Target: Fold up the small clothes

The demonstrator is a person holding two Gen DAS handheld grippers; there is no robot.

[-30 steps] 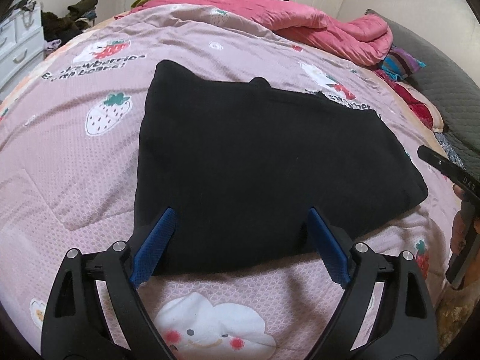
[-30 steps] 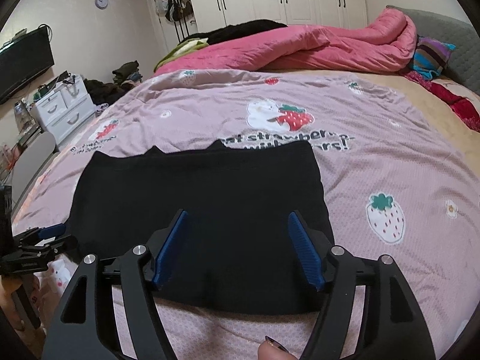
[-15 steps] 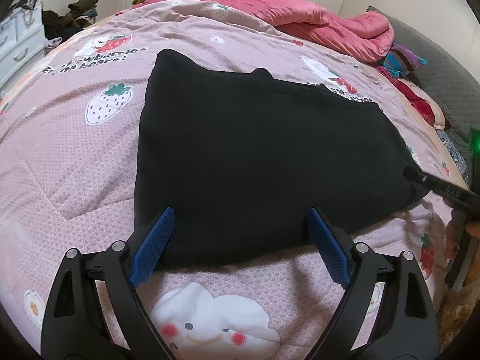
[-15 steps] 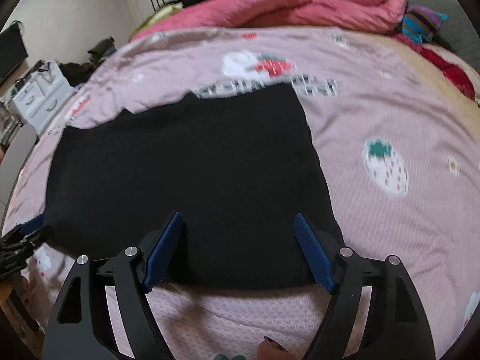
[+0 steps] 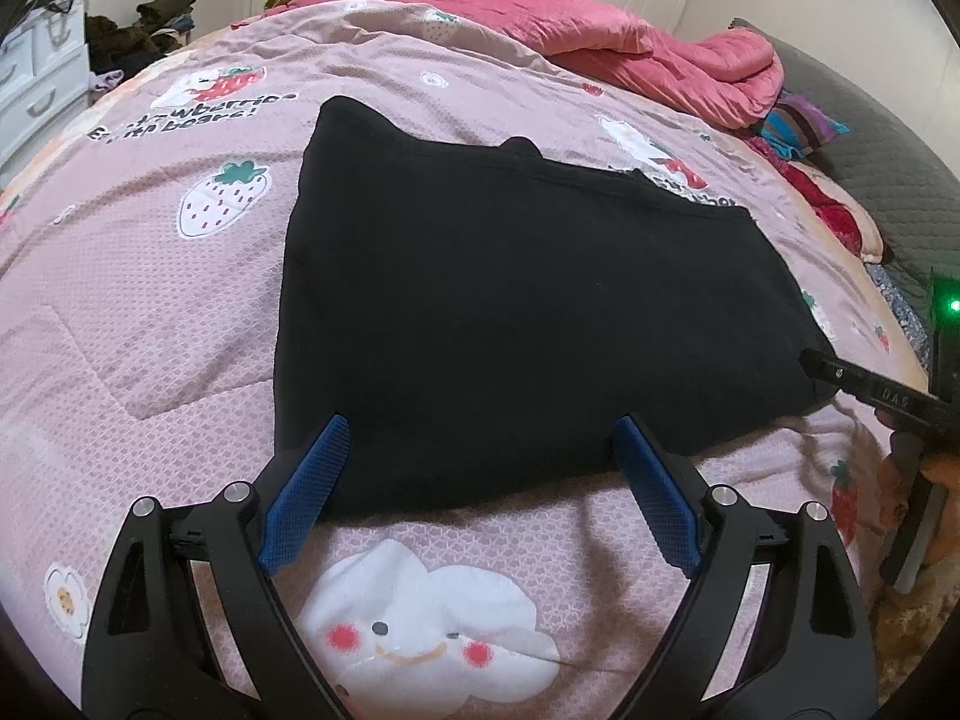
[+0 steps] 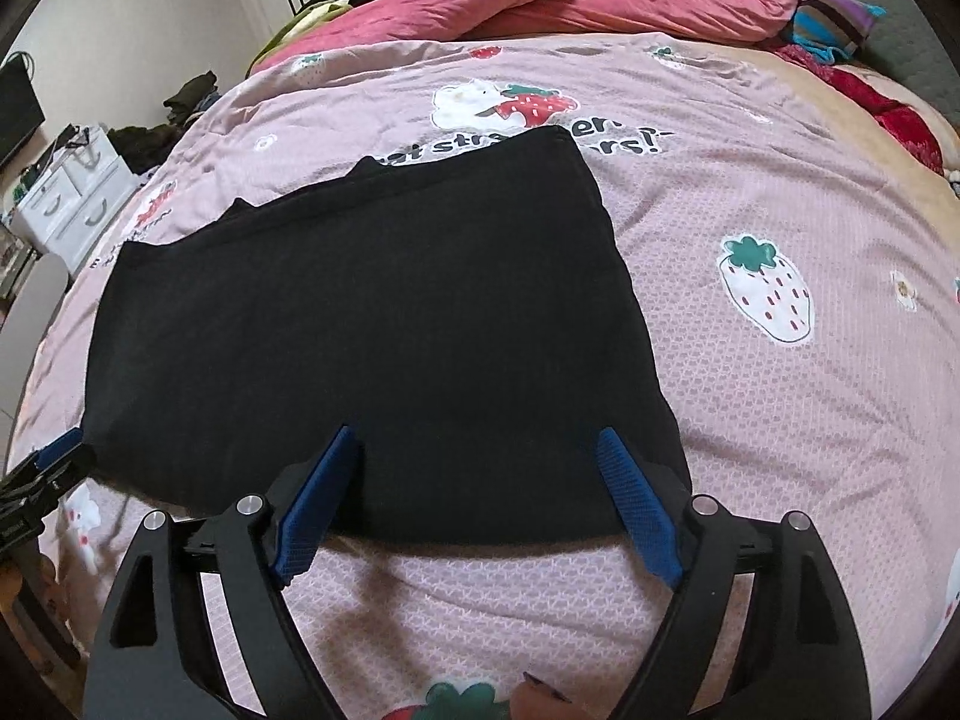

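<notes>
**Both grippers lining up on the near hem of the black garment**

The bed is filling both views, its pink strawberry-print quilt lying mostly smooth, with a rumpled pink duvet heaped toward 12 o'clock. The black garment is lying flat in the middle of the quilt, spread wide, its near hem running along the 6 o'clock edge and two small bumps showing on the far edge; whether it is already folded once is hard to tell, since the dark cloth is hiding its layers.

The left gripper is hovering over the near hem toward the garment's 9 o'clock side, its jaws spread wide with nothing pinched. The right gripper is poised over the same hem nearer the 3 o'clock corner; its jaws are opening, with only the hem below them and nothing pressed.

To do this step well, each gripper is likely needing to come down so one finger slides under the hem and the other stays on top, catching every layer. Pinching near the two corners, at matching heights, should be keeping the fold line straight as the hem travels toward 12 o'clock. Lifting slowly will avoid dragging the quilt.
</notes>
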